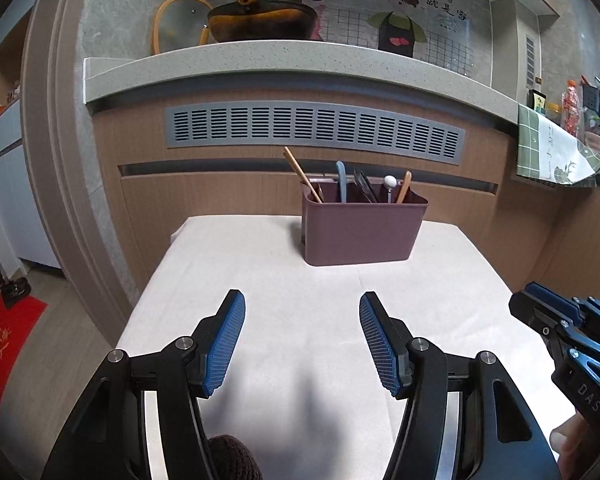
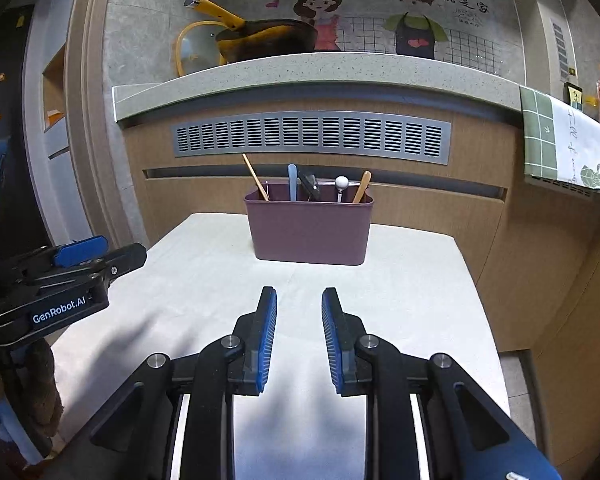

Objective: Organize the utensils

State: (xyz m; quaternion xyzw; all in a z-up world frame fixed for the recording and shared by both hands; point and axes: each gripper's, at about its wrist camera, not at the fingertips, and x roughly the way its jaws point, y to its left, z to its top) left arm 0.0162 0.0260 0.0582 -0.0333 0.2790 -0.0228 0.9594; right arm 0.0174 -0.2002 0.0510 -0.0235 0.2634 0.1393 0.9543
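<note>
Both views are evenly lit and fairly bright, with soft indoor light from above. Soft grey shadows fall on the white table [image 1: 284,280] under the fingers [image 1: 230,336]. A pale glare strip shows along the bottom edge in the right wrist view. Straight lines bow strongly toward the rims, and the corners darken to black. The middle is sharp; the outer edges are slightly smeared.

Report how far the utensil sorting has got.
Done, it seems: wooden chopsticks, a blue handle and other utensils stand in the purple holder. In hand: nothing; left gripper and right gripper are open and empty. Left: no loose utensils show on the white table.
</note>
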